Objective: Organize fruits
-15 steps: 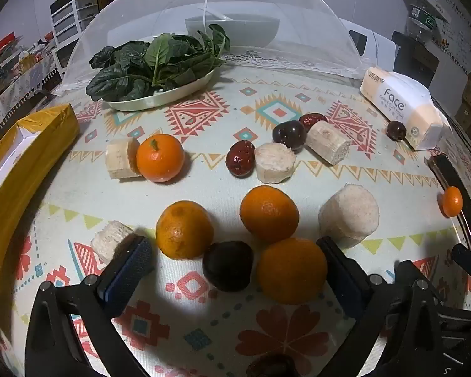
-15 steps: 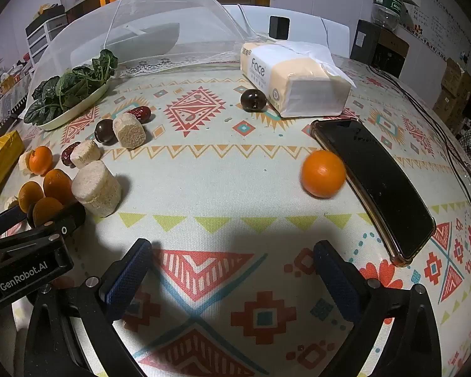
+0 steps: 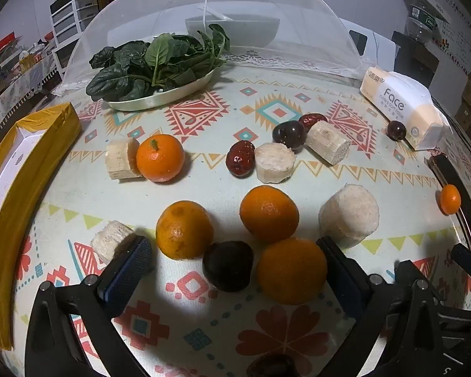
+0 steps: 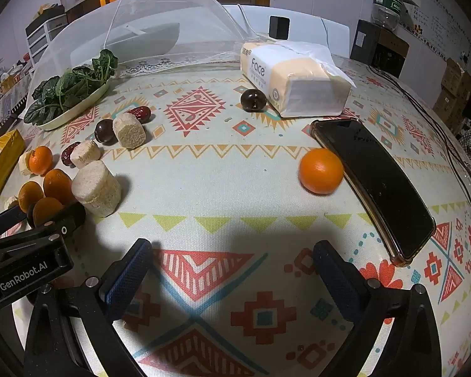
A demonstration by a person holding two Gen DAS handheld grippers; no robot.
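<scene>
My left gripper (image 3: 234, 260) is open and low over the cloth. Between its fingers lie an orange (image 3: 291, 270) and a dark plum (image 3: 228, 266); two more oranges (image 3: 184, 230) (image 3: 269, 213) sit just beyond. A fourth orange (image 3: 160, 158), red dates (image 3: 240, 162), dark plums (image 3: 289, 134) and pale cut cylinders (image 3: 348, 220) lie farther off. My right gripper (image 4: 232, 270) is open and empty over bare cloth. A lone orange (image 4: 321, 171) rests against a phone (image 4: 376, 185).
A plate of spinach (image 3: 160, 66) stands under the edge of a mesh food cover (image 3: 204, 15) at the back. A tissue pack (image 4: 295, 81) with a plum (image 4: 253, 101) beside it lies at the back right. A yellow box (image 3: 18, 169) borders the left.
</scene>
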